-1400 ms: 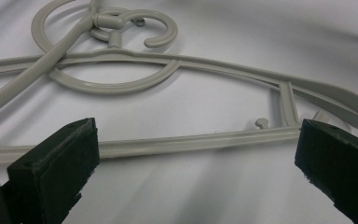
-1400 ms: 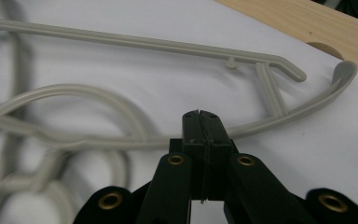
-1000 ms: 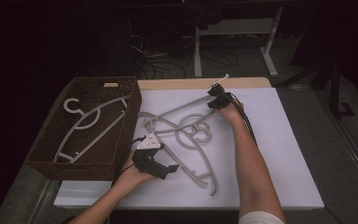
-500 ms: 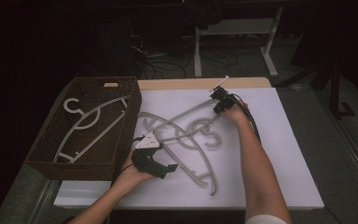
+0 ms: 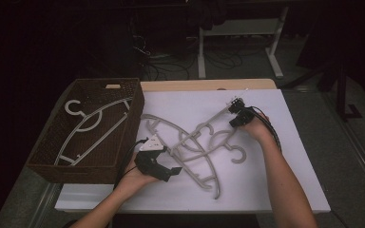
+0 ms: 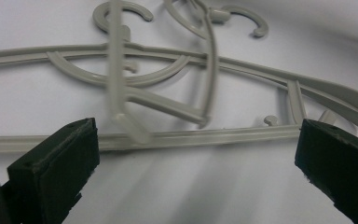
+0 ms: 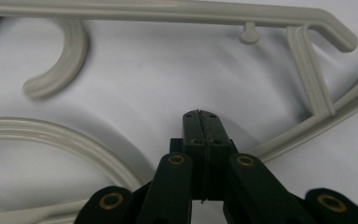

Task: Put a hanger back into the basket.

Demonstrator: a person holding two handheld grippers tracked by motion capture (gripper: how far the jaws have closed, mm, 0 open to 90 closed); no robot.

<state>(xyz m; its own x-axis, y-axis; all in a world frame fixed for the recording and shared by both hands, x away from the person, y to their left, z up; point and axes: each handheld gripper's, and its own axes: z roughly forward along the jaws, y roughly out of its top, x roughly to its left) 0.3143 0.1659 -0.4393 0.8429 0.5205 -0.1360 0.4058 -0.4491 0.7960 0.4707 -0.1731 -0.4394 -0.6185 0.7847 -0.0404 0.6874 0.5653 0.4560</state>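
Several pale grey plastic hangers (image 5: pixel 196 142) lie tangled on the white table top. My right gripper (image 5: pixel 234 108) is at the far right end of one hanger (image 5: pixel 215 117). In the right gripper view its jaws (image 7: pixel 200 116) stand shut, with that hanger's bars (image 7: pixel 307 127) running in under them. My left gripper (image 5: pixel 171 172) rests low at the near left of the pile. It is open wide (image 6: pixel 196 158), and a hanger's straight bar (image 6: pixel 191 136) lies across the gap beyond its pads without touching them.
A dark wicker basket (image 5: pixel 52 161) stands at the table's left edge with a grey hanger (image 5: pixel 92 126) lying inside. White table surface (image 5: pixel 285 185) is bare to the right and front. Desk legs and cables stand beyond the far edge.
My right hand has moved to the right and a little nearer, and the hanger at its jaws has slid with it, its hook shifting right. The left hand has stayed put.
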